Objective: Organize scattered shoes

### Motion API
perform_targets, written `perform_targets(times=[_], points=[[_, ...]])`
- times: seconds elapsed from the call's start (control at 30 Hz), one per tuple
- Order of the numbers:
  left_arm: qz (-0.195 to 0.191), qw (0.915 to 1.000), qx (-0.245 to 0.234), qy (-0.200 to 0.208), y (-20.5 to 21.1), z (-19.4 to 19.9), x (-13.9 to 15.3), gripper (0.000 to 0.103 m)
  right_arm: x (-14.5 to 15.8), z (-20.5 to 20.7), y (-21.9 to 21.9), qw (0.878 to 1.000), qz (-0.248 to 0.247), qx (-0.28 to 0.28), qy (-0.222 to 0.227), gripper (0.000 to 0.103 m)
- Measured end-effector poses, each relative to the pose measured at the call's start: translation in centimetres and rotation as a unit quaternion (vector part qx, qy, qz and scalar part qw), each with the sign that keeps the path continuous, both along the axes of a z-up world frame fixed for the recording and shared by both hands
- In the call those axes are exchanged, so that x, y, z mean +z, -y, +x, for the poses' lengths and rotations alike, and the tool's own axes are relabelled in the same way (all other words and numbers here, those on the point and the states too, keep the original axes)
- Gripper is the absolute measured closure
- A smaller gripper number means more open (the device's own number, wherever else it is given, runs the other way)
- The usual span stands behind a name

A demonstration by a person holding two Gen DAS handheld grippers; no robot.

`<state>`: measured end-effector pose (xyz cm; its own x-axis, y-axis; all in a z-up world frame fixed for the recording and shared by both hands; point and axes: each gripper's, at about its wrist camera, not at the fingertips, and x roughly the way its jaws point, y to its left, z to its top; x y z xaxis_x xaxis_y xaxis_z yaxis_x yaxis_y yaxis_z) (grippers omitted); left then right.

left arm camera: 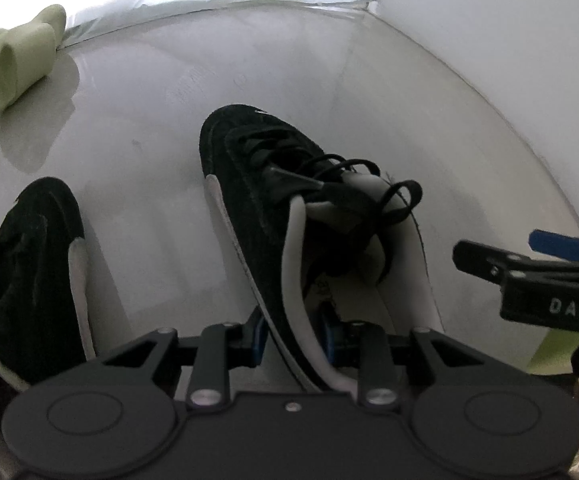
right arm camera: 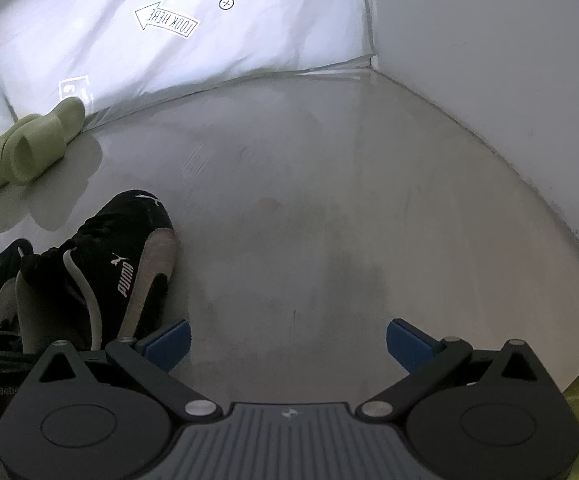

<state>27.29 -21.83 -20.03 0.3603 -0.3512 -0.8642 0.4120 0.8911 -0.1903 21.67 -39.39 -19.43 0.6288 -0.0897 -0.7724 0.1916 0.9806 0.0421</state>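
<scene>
Left gripper (left arm camera: 295, 338) clamps the collar of a black suede lace-up sneaker (left arm camera: 273, 208) above the glossy grey floor (right arm camera: 329, 208).

Its twin, a second black sneaker (left arm camera: 29, 272), lies to the left. The right gripper (right arm camera: 288, 342) hovers with blue-padded fingers (right arm camera: 169, 342) spread wide, holding nothing. A pair of pale green foam slides (right arm camera: 29, 148) rests by the white sheet (right arm camera: 209, 40).
</scene>
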Motion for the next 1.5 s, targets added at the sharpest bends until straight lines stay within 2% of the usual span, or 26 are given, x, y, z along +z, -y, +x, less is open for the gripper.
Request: perform_targets(times=[0.17,0.3,0.33,0.4,0.47,0.57,0.7,0.8,0.9,1.07,1.2,1.37,1.5], points=[[-0.006,0.9999,0.008,-0.006,-0.3,-0.7,0.1,0.074,0.5,-0.7,-0.4,1.000,-0.003,0.026,0.007,0.000],[-0.023,0.9995,0.023,-0.001,-1.2,-1.0,1.1,0.072,1.6,-1.3,-1.3,0.997,0.013,0.075,0.030,0.000],[-0.032,0.9991,0.027,0.005,-1.6,-1.1,1.4,0.072,1.8,-1.3,-1.4,0.996,0.017,0.083,0.034,0.000],[-0.054,0.9977,0.035,0.020,-2.4,-1.6,2.3,0.066,2.4,-1.2,-2.1,0.991,0.035,0.118,0.048,0.000],[-0.077,0.9947,0.045,0.051,-3.8,-2.2,3.8,0.063,2.6,-0.9,-3.1,0.986,0.045,0.154,0.052,0.000],[-0.071,0.9910,0.070,0.090,-5.4,-2.4,5.3,0.061,2.2,-0.2,-5.2,0.978,0.031,0.201,0.035,0.000],[-0.078,0.9863,0.107,0.099,-7.3,-2.0,5.9,0.060,1.8,0.3,-7.3,0.967,0.025,0.252,0.013,0.000],[-0.075,0.9833,0.130,0.103,-8.6,-1.7,6.2,0.060,1.2,0.2,-8.6,0.962,0.002,0.272,-0.011,0.000],[-0.078,0.9824,0.136,0.101,-9.2,-1.5,6.3,0.060,0.7,0.3,-8.8,0.961,-0.001,0.276,-0.022,0.000],[-0.081,0.9844,0.121,0.100,-8.7,-1.2,5.9,0.059,0.4,0.7,-7.5,0.966,0.034,0.255,-0.035,0.000],[-0.083,0.9858,0.108,0.099,-8.3,-1.0,5.7,0.058,0.8,0.4,-6.1,0.970,0.024,0.237,-0.046,0.000],[-0.085,0.9873,0.092,0.097,-7.8,-0.7,5.3,0.058,1.2,0.5,-3.1,0.978,0.021,0.197,-0.065,0.000],[-0.087,0.9876,0.087,0.098,-7.7,-0.4,5.2,0.058,1.2,0.8,0.2,0.987,0.025,0.142,-0.067,0.000]])
